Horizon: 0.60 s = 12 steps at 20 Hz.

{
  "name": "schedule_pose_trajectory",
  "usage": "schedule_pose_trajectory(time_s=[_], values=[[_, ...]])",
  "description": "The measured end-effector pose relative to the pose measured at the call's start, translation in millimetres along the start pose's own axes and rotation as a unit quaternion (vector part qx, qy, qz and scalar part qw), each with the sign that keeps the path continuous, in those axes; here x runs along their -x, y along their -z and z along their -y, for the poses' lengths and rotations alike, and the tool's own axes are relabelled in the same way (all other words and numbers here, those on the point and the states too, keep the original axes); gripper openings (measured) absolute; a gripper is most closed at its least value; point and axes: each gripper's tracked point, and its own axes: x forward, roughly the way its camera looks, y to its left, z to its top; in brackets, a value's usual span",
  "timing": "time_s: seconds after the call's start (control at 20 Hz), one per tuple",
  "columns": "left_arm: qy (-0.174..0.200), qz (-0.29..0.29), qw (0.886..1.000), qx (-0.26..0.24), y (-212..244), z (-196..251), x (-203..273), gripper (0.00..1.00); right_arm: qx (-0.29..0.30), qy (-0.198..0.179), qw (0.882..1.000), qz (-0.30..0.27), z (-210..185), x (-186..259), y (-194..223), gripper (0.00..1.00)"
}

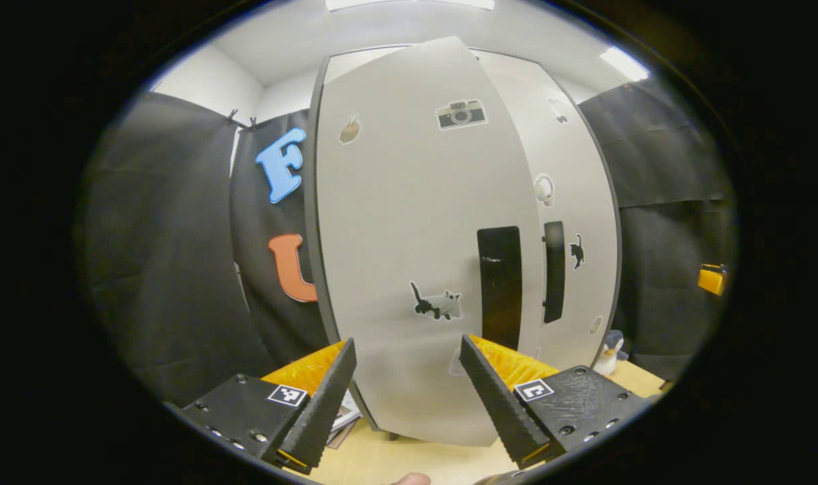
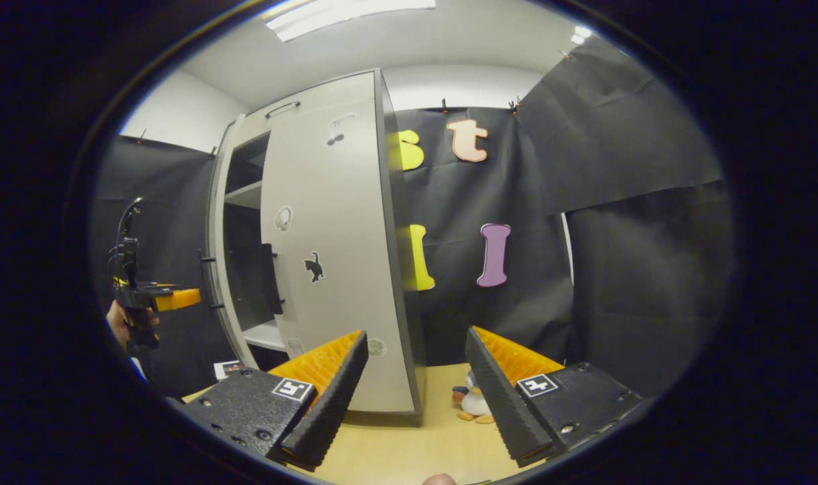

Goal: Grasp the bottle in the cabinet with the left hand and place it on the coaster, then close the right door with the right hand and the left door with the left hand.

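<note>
Behind the nearly shut left door [image 1: 416, 269], cabinet interior hidden; both tools [image 1: 407, 397] [image 2: 416, 397] wide, empty.

Left hand-held gripper [image 1: 405, 397] and right hand-held gripper [image 2: 416, 397], both with fingers spread, empty.

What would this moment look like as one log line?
left tongs: open, empty, facing left door | right tongs: open, empty | right door: closed | left door: ajar
</note>
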Motion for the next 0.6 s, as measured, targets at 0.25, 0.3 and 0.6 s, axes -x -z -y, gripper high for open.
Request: schedule_pose_trajectory(time_s=[0.25,0.3,0.6], values=[[0.010,0.000,1.000,0.029,-4.5,12.0,-11.3,0.93,0.000,0.013,1.000,0.001,6.3,6.5,-0.9,0.95],[0.014,0.002,0.999,0.030,-6.8,15.7,-11.5,0.96,-0.001,0.012,1.000,0.001,6.1,7.2,-1.9,0.95],[0.016,0.028,0.999,0.020,-26.4,21.0,5.7,0.96,0.009,0.010,1.000,0.024,-5.7,6.8,-26.3,0.95]])
